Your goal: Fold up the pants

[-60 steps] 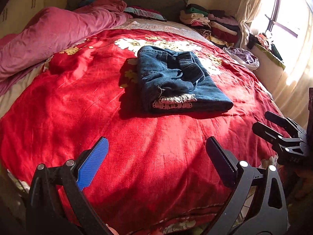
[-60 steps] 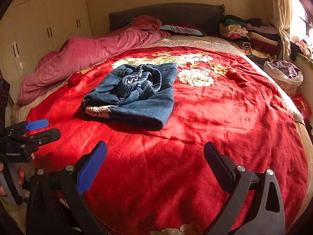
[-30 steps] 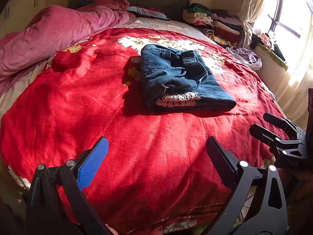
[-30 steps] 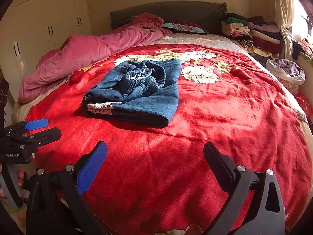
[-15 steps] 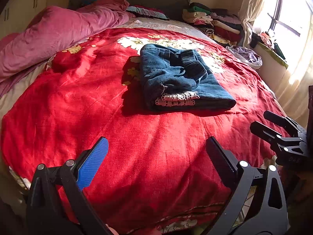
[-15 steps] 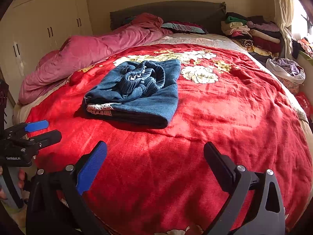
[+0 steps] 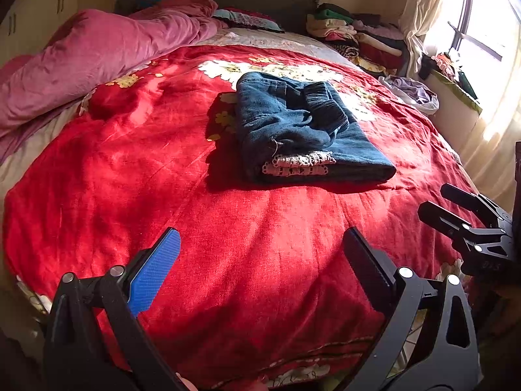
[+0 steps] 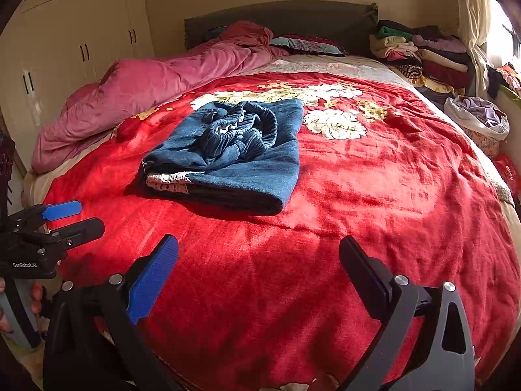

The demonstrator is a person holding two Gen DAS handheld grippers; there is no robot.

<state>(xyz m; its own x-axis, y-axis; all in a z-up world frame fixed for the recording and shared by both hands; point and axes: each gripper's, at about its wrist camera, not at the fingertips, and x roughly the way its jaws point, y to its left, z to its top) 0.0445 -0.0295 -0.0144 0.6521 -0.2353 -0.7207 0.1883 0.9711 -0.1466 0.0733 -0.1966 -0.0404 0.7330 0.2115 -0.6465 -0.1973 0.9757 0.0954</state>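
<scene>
Sitting folded in the middle of the bed, the pants make a thick blue denim bundle on the red floral blanket. From the right wrist view the same pants show a ribbed, bunched waistband piled on top, and a strip of pale lace trim peeks out along the near edge. Nothing is touching them!

Down at the foot of the bed, the left hand-held gripper hovers over the blanket's near edge, its fingers spread wide with nothing between them, one blue pad and one black. It sits well apart from the pants. Over on the right, the right hand-held gripper is in the same pose: released, fingers wide, only red blanket showing in the gap. Each one shows up in the other's camera too, the right one at the far right edge of the left view, the left one at the far left of the right view, both with fingers parted.

Around the scene: a rumpled pink duvet heaped along the left side of the bed, a dark headboard behind it, a stack of folded clothes by the top right corner, cream wardrobe doors on the left, and a bright window pouring sun across the blanket.
</scene>
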